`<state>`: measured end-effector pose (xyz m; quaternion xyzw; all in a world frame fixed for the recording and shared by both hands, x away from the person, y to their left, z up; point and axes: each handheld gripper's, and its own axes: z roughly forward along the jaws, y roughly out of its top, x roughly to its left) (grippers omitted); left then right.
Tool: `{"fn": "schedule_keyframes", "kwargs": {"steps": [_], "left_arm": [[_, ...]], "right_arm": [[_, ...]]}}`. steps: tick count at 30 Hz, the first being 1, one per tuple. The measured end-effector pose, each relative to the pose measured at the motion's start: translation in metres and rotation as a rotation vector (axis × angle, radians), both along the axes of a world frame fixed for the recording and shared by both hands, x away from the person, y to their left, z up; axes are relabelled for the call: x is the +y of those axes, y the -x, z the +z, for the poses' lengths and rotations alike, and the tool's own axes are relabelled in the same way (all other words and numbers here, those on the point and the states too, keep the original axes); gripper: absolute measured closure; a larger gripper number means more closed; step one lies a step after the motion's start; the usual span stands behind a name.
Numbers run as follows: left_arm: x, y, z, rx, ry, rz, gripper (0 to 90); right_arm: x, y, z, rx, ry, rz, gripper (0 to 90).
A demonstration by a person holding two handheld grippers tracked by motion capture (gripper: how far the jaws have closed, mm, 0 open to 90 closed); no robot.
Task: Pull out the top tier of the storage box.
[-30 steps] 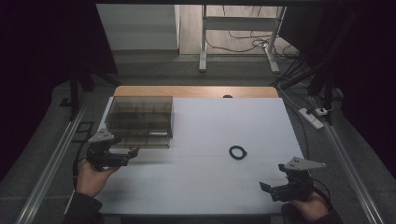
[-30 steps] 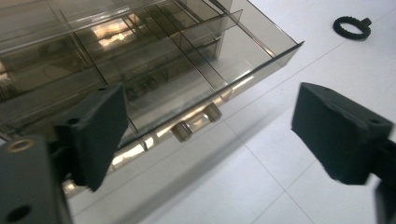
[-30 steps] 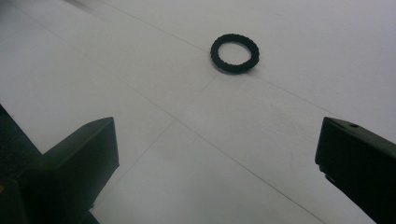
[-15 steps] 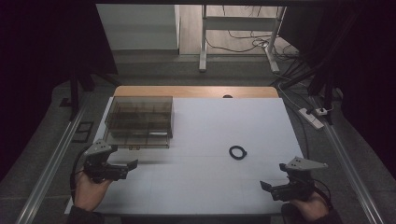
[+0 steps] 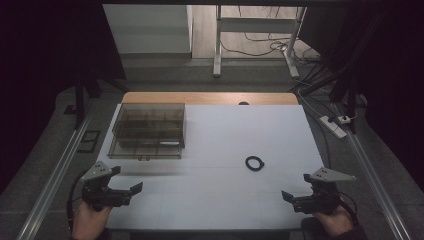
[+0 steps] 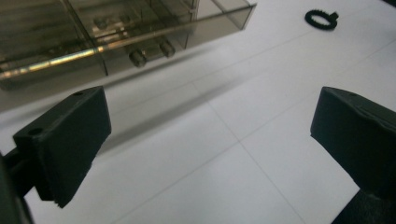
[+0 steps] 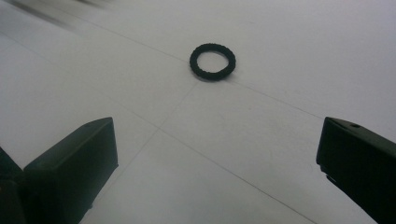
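Ring [image 5: 254, 163] lies flat on the white table [image 5: 235, 135], right of centre, at about eleven o'clock from the right gripper [image 5: 290, 197] and well apart from it. Both sets of jaws stand wide and empty; those of the left gripper [image 5: 131, 190], below the smoky plastic drawer box [image 5: 149, 131], have just been opening. This looks like the approach: next, the right gripper must reach forward and straddle the ring's rim.

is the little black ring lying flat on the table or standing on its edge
Lying flat. In the right gripper view the black ring shows its full open circle against the white table, with nothing touching it.
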<state>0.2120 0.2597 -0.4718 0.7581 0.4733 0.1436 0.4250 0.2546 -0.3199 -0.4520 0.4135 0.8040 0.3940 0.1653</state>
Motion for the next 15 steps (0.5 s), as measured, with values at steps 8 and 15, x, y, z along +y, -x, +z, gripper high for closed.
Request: {"fn": "schedule_keyframes", "kwargs": {"steps": [8, 15], "left_arm": [[0.002, 0.015, -0.004, 0.016, 0.019, 0.002, 0.0], [0.004, 0.024, -0.006, 0.019, 0.017, 0.011, 0.0]], "right_arm": [[-0.001, -0.001, 0.000, 0.008, -0.003, -0.006, 0.0], [-0.001, -0.001, -0.001, 0.011, -0.003, 0.000, 0.0]]}}
